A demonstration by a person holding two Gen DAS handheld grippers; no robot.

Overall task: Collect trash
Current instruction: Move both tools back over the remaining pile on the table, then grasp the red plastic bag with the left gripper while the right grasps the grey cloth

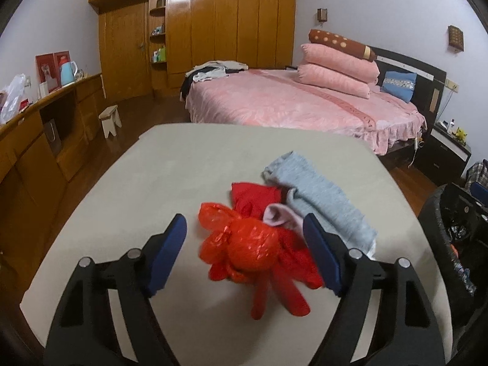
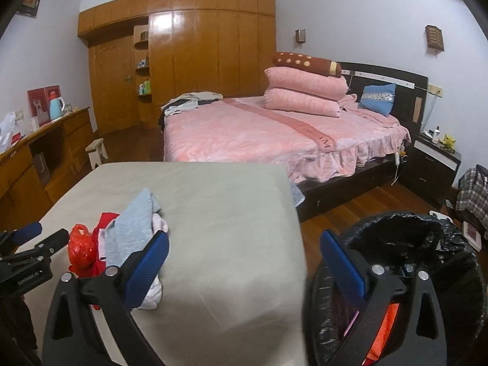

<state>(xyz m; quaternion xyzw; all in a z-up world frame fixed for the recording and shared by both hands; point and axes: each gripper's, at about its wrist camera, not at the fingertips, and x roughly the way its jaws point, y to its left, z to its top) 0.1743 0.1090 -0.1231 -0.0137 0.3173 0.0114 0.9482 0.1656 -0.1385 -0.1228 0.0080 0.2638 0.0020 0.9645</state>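
Left gripper point(image 1: 245, 244) fingers apart around red bag point(image 1: 244, 247); right gripper point(image 2: 244, 259) apart, showing bin point(image 2: 457, 262) interior

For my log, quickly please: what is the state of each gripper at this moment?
Left gripper: open, holding nothing; the red plastic bag lies between its fingers.
Right gripper: open, holding nothing, by the bin.
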